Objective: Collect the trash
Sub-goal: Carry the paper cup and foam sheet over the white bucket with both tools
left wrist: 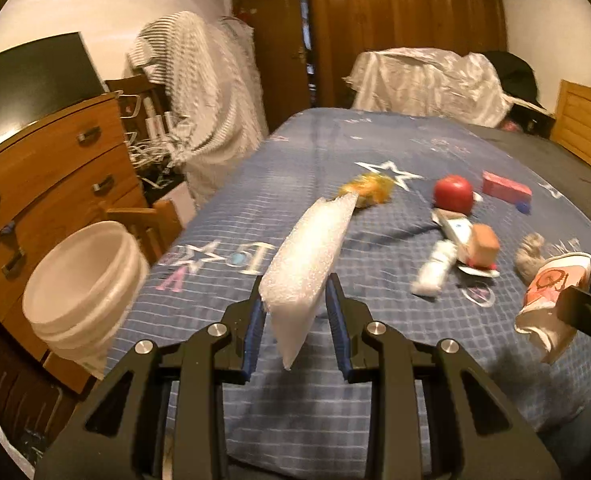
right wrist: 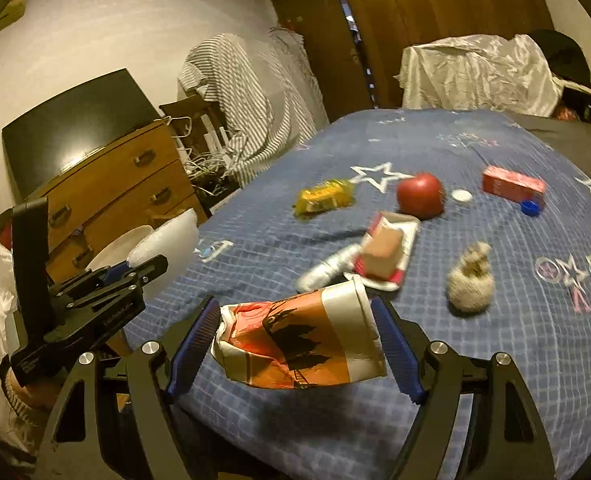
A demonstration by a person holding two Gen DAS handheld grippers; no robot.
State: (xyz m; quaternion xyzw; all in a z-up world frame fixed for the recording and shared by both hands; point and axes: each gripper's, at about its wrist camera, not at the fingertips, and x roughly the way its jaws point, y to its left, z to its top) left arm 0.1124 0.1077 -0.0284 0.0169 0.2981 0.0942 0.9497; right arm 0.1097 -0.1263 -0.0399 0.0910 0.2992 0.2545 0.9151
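White foam sheet (left wrist: 303,264) clamped upright between the blue pads of the left claw (left wrist: 297,312), held above the near edge of a bed (left wrist: 303,160) under a blue checked cover with star prints. Crushed paper cup (right wrist: 299,340), orange and white with a dark print, gripped sideways in the right claw (right wrist: 295,344), rim toward the right finger, also raised over the bed's near edge. Same cup (left wrist: 551,300) visible at far right of the left view, same foam (right wrist: 167,240) at left of the right view, poking out of the left claw (right wrist: 135,270). White bucket (left wrist: 83,284) standing off the bed's left side, beside a wooden dresser (left wrist: 47,168); foam near it but not over its mouth, as far as can be told. Still lying on the cover: yellow wrapper (right wrist: 323,196) near a star print, red apple (right wrist: 420,195), small white cap (right wrist: 462,196) just right of the apple, red box (right wrist: 513,184) with a blue cap (right wrist: 532,208) beside it, small brown carton (right wrist: 383,254) resting on a flattened red-and-white tray (right wrist: 409,236), white bottle (right wrist: 327,268) touching that tray's left end, and a grey crumpled wad (right wrist: 471,280) to the right. Both views motion-blurred.
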